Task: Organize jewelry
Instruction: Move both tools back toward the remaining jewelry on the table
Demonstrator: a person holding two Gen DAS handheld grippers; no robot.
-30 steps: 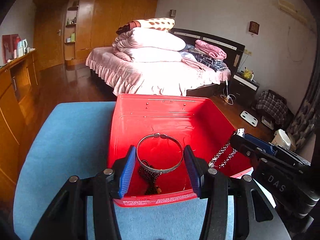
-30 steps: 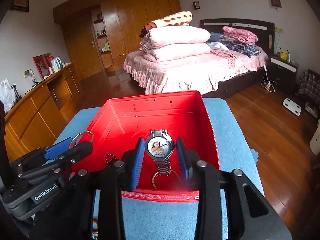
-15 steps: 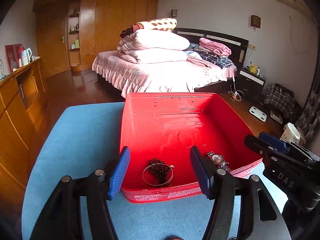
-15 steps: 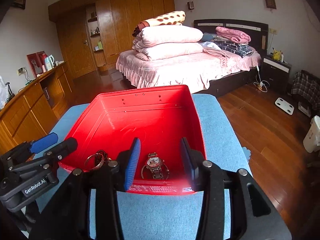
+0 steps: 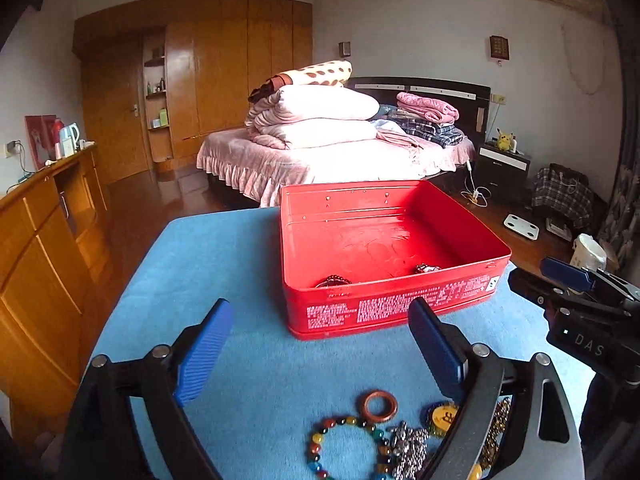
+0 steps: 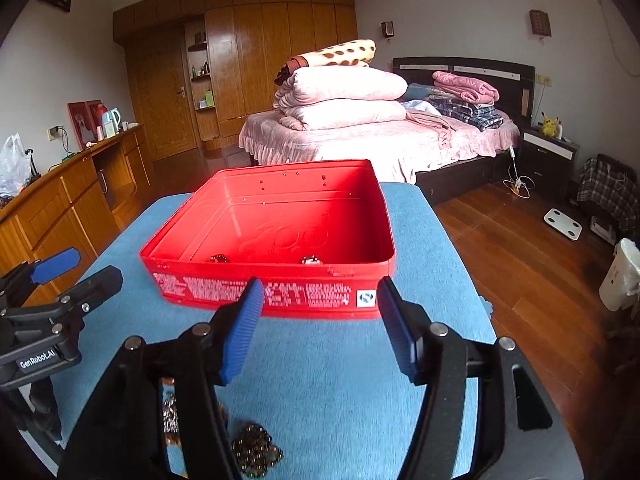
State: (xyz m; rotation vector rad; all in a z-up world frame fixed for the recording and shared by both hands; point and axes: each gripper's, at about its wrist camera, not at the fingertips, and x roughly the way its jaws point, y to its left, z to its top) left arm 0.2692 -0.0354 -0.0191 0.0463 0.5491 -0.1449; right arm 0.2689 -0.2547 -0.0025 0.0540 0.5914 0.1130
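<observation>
Currently both the left gripper (image 5: 320, 344) and right gripper (image 6: 320, 320) gape empty before the red tin (image 5: 384, 304); next pick: beaded bracelet (image 5: 344, 448) at 6 o'clock.

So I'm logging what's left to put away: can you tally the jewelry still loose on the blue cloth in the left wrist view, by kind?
Bracelet of coloured beads: 1
Brown ring: 1
Gold round piece: 1
Silver chain cluster: 1
Gold chain, partly hidden behind the left gripper's finger: 1
Total: 5 that I can make out
</observation>
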